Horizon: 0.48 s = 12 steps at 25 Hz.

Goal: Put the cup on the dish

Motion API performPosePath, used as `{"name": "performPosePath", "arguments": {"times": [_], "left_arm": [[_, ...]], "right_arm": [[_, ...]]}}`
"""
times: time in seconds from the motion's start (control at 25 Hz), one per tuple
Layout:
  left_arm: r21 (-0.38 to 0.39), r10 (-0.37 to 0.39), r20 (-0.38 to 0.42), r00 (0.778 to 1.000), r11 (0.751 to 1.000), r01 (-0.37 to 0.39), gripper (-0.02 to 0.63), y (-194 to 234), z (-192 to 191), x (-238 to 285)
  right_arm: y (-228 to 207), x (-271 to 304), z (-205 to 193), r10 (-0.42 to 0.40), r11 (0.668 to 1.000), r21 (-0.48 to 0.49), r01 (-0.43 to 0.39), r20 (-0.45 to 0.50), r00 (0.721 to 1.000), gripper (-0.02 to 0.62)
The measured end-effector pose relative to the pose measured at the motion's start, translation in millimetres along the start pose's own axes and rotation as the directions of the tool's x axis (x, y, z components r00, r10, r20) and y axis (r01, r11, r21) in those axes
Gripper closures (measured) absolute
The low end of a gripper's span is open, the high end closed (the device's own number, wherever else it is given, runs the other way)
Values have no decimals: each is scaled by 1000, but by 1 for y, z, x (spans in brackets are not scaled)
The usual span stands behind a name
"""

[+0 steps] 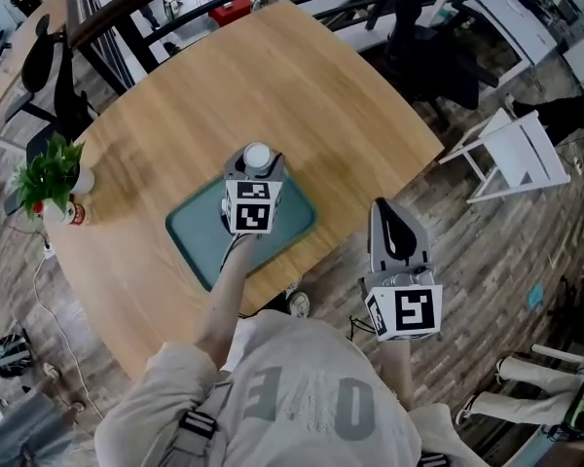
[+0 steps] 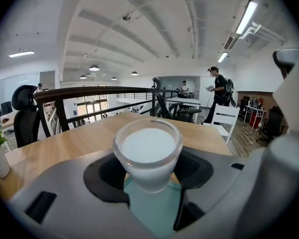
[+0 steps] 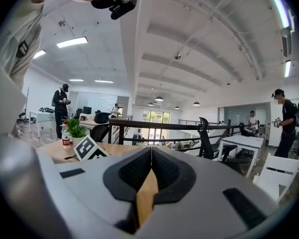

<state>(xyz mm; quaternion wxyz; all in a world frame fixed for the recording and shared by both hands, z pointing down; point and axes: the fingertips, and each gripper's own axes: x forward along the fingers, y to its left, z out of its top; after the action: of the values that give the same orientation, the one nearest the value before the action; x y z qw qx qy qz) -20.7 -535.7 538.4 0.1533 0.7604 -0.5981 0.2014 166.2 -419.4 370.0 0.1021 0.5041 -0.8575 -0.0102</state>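
- left gripper (image 2: 148,169) grasps the white cup (image 2: 148,151) between its jaws, over the teal dish (image 1: 190,232) on the wooden table (image 1: 302,95).
- right gripper (image 3: 149,183) has its jaws clenched on nothing, near right, beyond the table edge.

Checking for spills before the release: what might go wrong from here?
1. The cup, clamped in the left gripper, looks full of something white; a jerky release might slop or tip it.
2. In the head view the cup stands near the far edge of the dish, so it might come down on the rim.
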Motion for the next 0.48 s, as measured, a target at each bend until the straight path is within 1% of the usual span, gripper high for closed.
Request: {"name": "performPosePath", "arguments": {"times": [0.16,0.28,0.36,0.48], "left_arm": [[4,-6,-44,999,1000,6,341,6,-23,17],[-11,-14,-56,998,1000,13,339,8,-34,29],[-19,-14,-80,997,1000,13,339,9,-43,36],[-8,-15,-110,994,1000,14,341,9,-54,45]], "right_arm": [[5,1,-6,-3,1000,21,3,-26,1000,575],[9,-2,-15,-4,999,37,6,-54,999,575],[11,-4,-22,-7,999,49,11,-76,997,575],[13,-6,-28,-7,999,47,11,-100,995,575]]}}
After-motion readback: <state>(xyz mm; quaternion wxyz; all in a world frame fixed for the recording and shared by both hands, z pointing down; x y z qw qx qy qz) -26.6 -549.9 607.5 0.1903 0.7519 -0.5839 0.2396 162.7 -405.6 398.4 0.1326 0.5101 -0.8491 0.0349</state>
